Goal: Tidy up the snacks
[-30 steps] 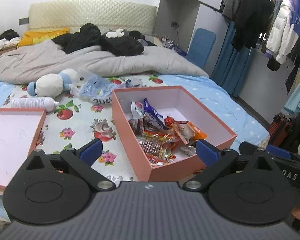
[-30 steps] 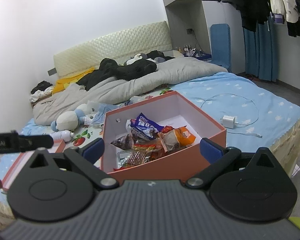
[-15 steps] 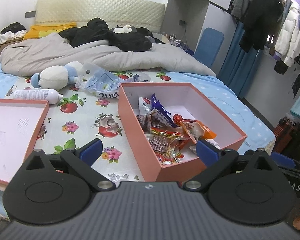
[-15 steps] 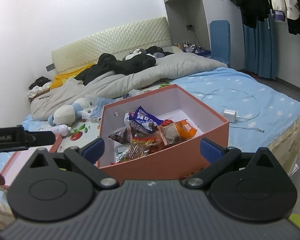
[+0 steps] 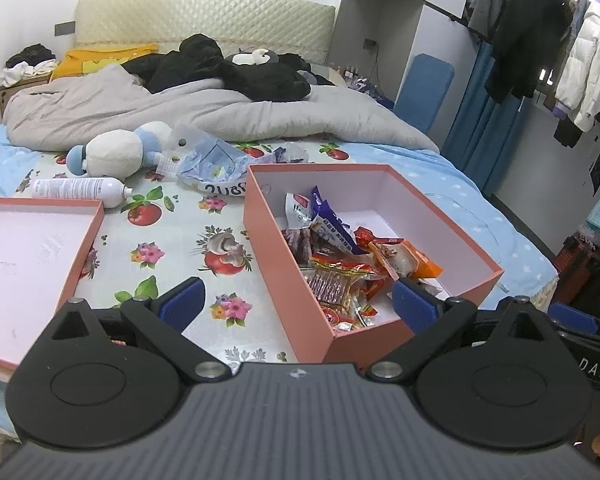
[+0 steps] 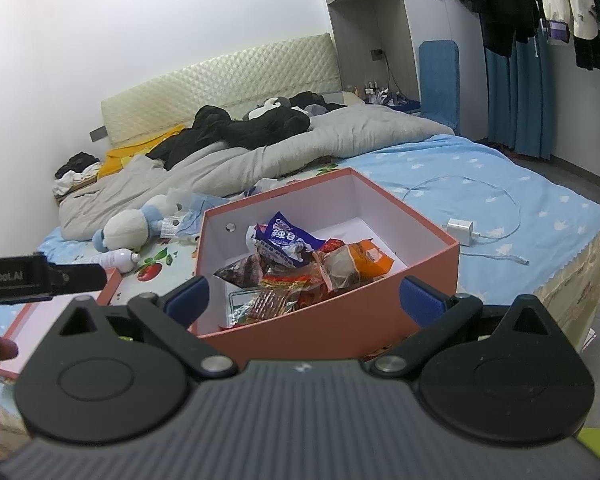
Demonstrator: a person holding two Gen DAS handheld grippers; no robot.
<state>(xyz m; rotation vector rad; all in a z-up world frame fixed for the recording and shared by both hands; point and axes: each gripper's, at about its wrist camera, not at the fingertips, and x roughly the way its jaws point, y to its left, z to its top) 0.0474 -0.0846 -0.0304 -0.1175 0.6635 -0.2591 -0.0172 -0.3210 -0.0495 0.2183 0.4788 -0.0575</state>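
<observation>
One open salmon-pink box is counted on the bed, and one matching lid is laid inside-up beside it. Snack packets are heaped in the box; an exact total cannot be fixed, but at least five are distinguished: one blue-purple packet, one orange packet, one red-and-clear packet, one dark brown packet and one white packet. One plush toy, one white spray bottle and one crumpled blue-white plastic bag are recorded. One white charger with one cable is noted. Two grippers are counted, the left gripper and the right gripper.
</observation>
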